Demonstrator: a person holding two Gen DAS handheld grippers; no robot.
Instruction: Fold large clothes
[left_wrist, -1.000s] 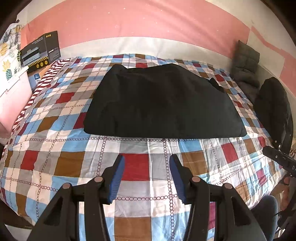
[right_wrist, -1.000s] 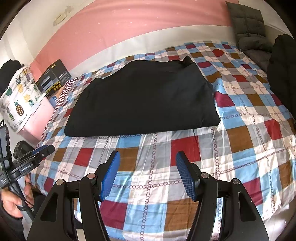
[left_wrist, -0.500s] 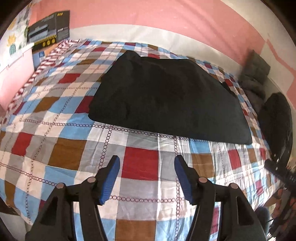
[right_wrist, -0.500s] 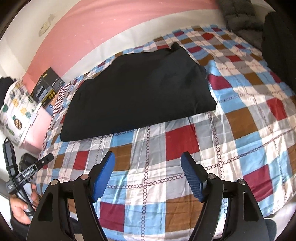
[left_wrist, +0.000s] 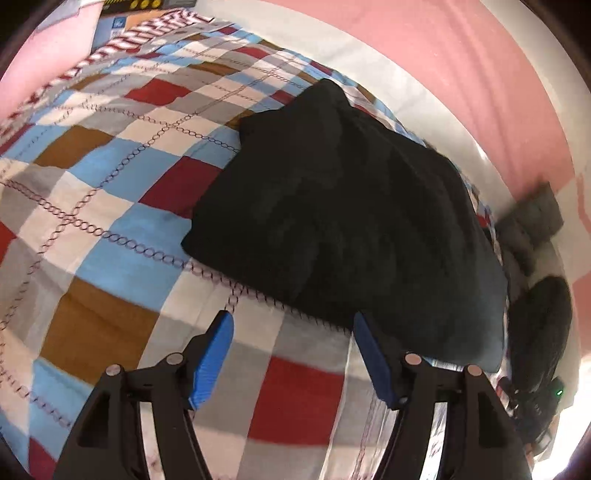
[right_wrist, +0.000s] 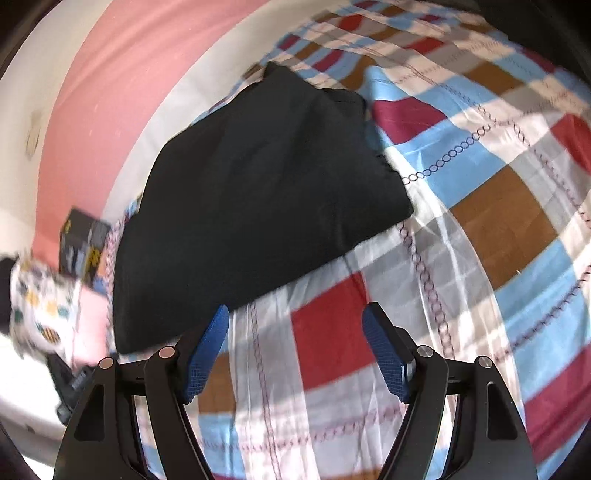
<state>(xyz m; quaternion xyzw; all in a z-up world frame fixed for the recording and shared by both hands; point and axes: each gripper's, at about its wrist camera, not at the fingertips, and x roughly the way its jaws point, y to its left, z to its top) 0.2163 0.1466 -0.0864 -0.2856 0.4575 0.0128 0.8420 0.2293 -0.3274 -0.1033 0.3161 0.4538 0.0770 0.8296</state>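
Both grippers are held wide apart with nothing pinched: the left gripper (left_wrist: 291, 354) and right gripper (right_wrist: 295, 347) are each hovered over the checked quilt (right_wrist: 498, 236) on the bed, just short of the near hem. Beyond them, the black garment (left_wrist: 351, 229) is laid flat in the middle of the bed, already doubled over by the looks of it. For the next fold, honestly, the two near corners should probably be pinched low and together, so both layers get caught and no quilt is dragged along. Lifting should be kept even, otherwise the thick fabric may be skewed. Further back, a dark cushion (left_wrist: 528, 225) is propped by the pink wall (left_wrist: 461, 74).
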